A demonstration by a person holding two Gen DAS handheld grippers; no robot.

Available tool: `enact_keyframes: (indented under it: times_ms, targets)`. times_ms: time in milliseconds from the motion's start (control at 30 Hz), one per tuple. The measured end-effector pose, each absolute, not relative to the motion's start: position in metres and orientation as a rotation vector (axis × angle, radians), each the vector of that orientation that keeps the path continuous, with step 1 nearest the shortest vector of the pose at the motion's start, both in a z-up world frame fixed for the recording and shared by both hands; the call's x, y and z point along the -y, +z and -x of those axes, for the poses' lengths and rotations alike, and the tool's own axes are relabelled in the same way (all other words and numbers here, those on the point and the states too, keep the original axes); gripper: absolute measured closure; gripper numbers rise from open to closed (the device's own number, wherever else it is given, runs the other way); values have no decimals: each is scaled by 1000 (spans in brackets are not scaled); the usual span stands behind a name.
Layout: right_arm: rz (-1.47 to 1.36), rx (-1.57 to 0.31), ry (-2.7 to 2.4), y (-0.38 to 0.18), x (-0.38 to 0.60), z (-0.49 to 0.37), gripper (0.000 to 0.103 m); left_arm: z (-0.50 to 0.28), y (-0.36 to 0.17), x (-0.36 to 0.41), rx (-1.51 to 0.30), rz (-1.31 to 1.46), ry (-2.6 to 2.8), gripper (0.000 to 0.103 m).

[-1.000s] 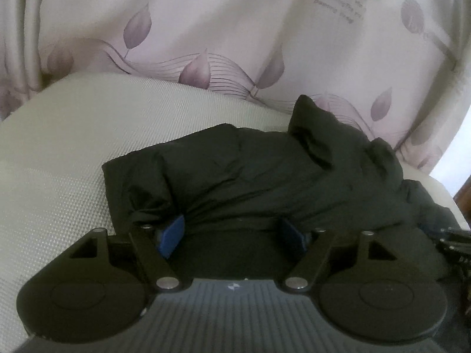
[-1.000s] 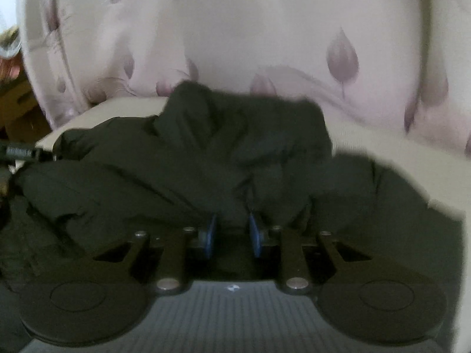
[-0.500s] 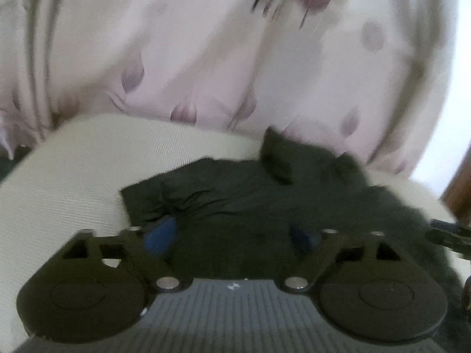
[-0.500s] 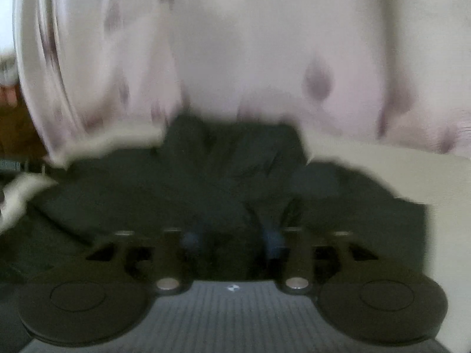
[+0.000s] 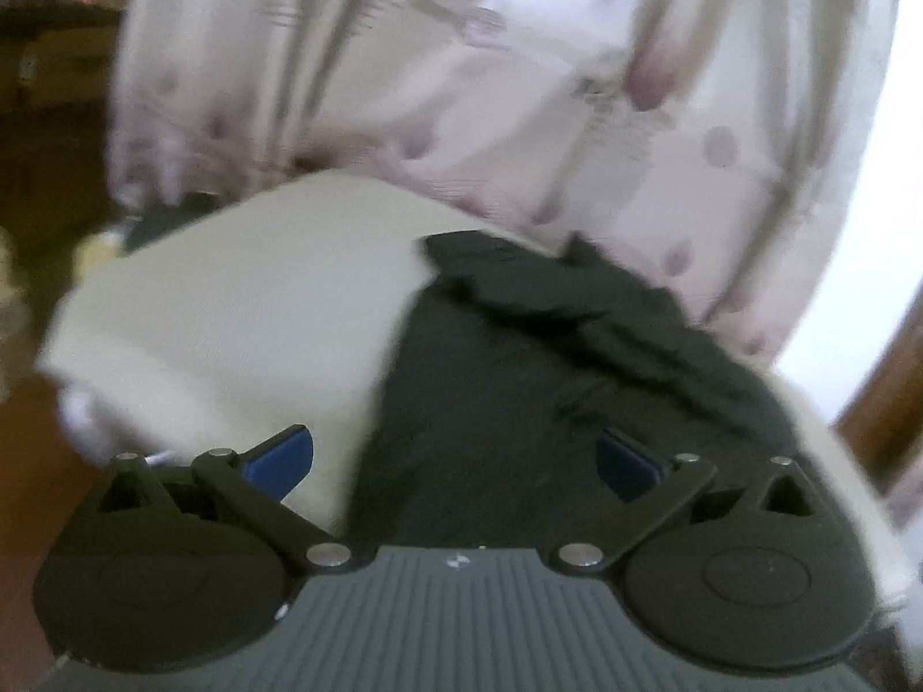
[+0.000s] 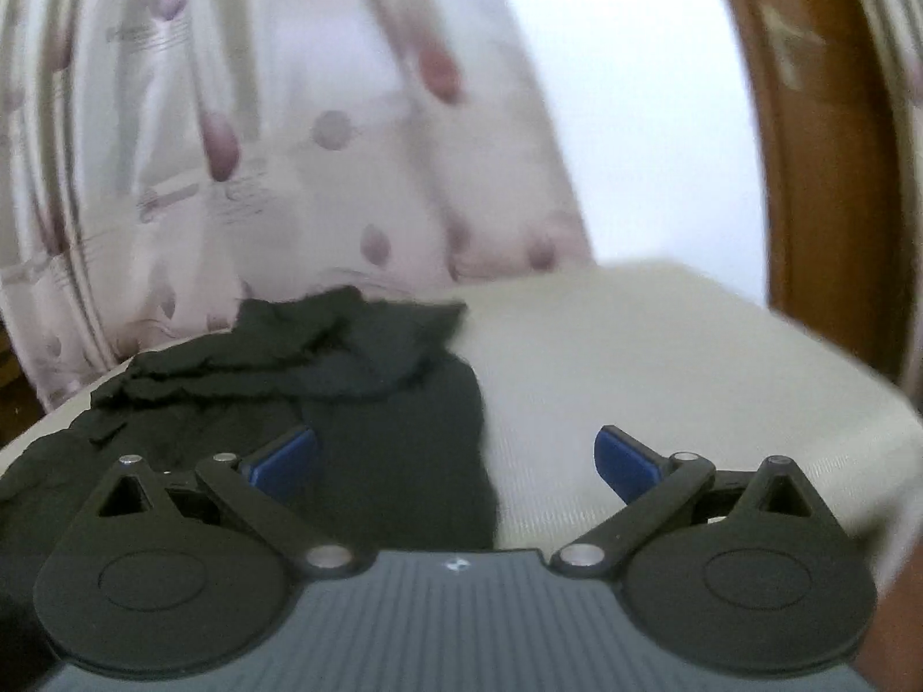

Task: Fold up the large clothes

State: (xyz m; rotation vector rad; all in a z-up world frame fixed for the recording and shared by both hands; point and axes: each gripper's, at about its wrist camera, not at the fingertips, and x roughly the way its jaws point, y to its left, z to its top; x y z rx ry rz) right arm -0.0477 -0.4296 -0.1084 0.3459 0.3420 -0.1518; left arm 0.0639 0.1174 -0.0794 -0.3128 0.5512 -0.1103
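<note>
A large black garment (image 5: 519, 380) lies crumpled on a cream padded surface (image 5: 248, 311). It also shows in the right wrist view (image 6: 357, 403), bunched at its far end. My left gripper (image 5: 456, 458) is open and empty, held above the garment's left edge. My right gripper (image 6: 456, 455) is open and empty, held above the garment's right edge. Both views are blurred by motion.
A pale curtain (image 5: 519, 86) with purple leaf prints hangs behind the surface and shows in the right wrist view (image 6: 259, 115) too. A brown wooden frame (image 6: 819, 144) stands at the right. The surface's cream top (image 6: 663, 363) lies bare right of the garment. Dark floor (image 5: 34, 230) lies left.
Both grippers have opened wide and pulled back and up from the garment. The right gripper let go of the fold it held. The garment now lies flatter.
</note>
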Motion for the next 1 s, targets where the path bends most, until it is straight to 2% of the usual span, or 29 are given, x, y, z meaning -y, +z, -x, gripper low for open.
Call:
enact_keyframes:
  times_ms: [233,400,633,700,767,867,900,933,967,1000]
  targets:
    - [-620,-429,-103,-153,435,63,0,-35,-107,-150,-646,352,-36,0]
    - [-762,-448,5,-171,442,44,0,-31,-123,-164,-674,444,-95,0]
    - [-830,-472,106,-184,435,22,0,-41,-151,-174,-705,513,-212,0]
    - [-823,-494,130,-185,430,12,8,-50,-159,-172,-718,536,-256,0]
    - [-793,-518,138,-182,423,6,30,-58,-168,-168,-735,541,-320,0]
    - [-750,-524,150,-177,418,6,50,-69,-179,-155,-775,540,-404,3]
    - [-738,-519,151,-174,417,8,54,-71,-181,-150,-789,531,-444,15]
    - [-734,-516,152,-173,416,8,62,-74,-182,-145,-804,517,-471,45]
    - [-741,-512,155,-171,417,9,68,-76,-182,-140,-817,526,-490,57]
    - [-753,-507,163,-169,417,10,70,-76,-181,-139,-816,556,-501,76]
